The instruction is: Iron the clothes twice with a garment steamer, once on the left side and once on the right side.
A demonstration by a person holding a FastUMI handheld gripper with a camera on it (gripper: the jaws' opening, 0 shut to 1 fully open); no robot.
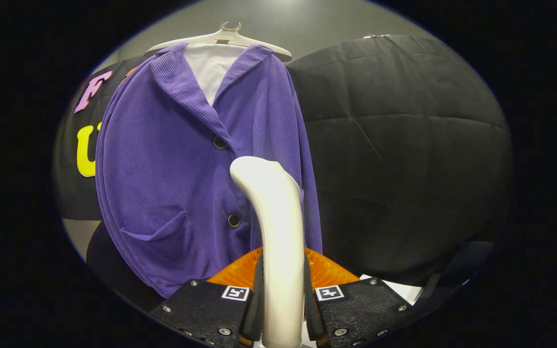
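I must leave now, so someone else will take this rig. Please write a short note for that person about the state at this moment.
Gripper: jaws shut on the white garment steamer handle, head up just ahead.
Purple corduroy jacket hangs on a white hanger beyond the steamer, buttoned over a white shirt.
Done: steamer picked up and brought near the jacket.
Left: cannot tell if any pass is made; assume both sides remain.

Black quilted cloth wall (394, 145), plain grey wall (278, 19) above

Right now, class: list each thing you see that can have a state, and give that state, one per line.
Gripper: shut on the steamer handle.
Garment steamer: held upright between the fingers, in front of the jacket.
Purple jacket: hanging, both visible buttons fastened.
Hanger: carrying the jacket.
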